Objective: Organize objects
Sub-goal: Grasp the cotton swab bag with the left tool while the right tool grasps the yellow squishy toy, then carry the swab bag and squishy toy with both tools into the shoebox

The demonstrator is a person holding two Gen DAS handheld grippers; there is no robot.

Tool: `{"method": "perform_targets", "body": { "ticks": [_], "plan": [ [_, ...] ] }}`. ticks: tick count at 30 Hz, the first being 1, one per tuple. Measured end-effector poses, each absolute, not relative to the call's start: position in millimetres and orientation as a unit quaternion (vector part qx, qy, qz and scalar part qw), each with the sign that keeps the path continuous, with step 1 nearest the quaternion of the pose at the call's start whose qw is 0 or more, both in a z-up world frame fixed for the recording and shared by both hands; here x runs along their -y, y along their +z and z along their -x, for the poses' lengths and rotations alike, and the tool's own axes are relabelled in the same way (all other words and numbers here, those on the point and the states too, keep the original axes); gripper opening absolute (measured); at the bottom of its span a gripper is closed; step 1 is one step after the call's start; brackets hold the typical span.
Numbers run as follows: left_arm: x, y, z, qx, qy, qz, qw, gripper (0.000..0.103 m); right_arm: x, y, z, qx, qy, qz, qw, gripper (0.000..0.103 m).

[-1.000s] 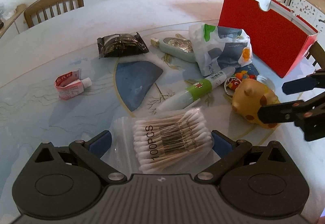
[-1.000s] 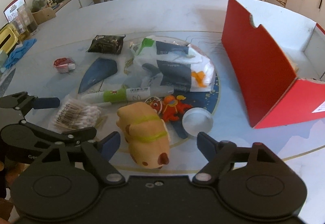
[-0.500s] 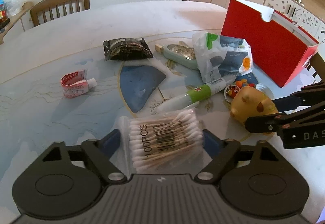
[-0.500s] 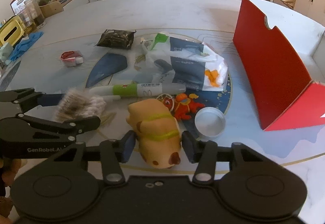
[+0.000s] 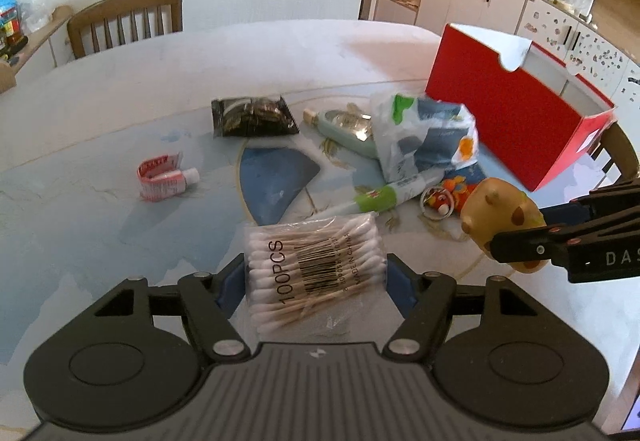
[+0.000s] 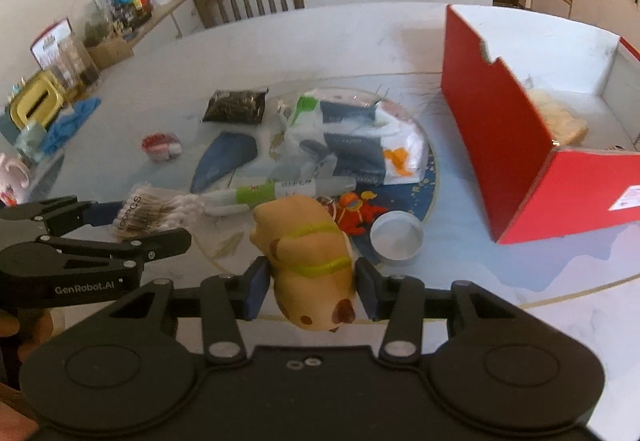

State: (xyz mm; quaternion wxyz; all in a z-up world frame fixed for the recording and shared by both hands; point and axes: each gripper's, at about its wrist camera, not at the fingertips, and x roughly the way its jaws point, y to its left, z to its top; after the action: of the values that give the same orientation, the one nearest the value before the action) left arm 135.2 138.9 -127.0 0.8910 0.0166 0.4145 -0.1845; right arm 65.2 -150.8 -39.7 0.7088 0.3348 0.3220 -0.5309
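Note:
My left gripper (image 5: 314, 283) is shut on a clear bag of cotton swabs (image 5: 314, 265) and holds it above the table. My right gripper (image 6: 310, 291) is shut on a tan toy dog (image 6: 310, 257) with a green band, also lifted; the toy also shows in the left wrist view (image 5: 500, 219). An open red box (image 6: 504, 137) with a white inside stands at the right, with a pale object in it. The left gripper with the swabs (image 6: 154, 211) shows at the left of the right wrist view.
On the round table (image 5: 100, 109) lie a black snack packet (image 5: 252, 117), a small red tube (image 5: 164, 181), a green-banded tube (image 5: 376, 197), a printed plastic bag (image 5: 424, 137), a green bottle (image 5: 344, 129), an orange figure (image 6: 356, 213) and a white lid (image 6: 396, 237). A wooden chair (image 5: 128, 21) stands behind.
Both grippers have closed, the left on the swab bag and the right on the toy dog, and both have lifted them off the table.

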Motion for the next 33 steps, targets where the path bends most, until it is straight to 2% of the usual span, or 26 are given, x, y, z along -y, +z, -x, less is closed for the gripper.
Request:
{"method": "perform_targets", "body": {
  "ticks": [12, 33],
  "plan": [
    [-119.9, -75.4, -130.4, -0.370, -0.210, -0.020, 0.905, 0.071, 147.1, 5.8, -31.8, -0.296, -0.543, -0.331, 0.713, 0.045],
    [-23.1, -14.7, -144.0, -0.345, -0.272, -0.045, 0.897, 0.071, 165.7, 61.0, 60.5, -0.265, -0.581, -0.306, 0.707, 0.046]
  ]
}}
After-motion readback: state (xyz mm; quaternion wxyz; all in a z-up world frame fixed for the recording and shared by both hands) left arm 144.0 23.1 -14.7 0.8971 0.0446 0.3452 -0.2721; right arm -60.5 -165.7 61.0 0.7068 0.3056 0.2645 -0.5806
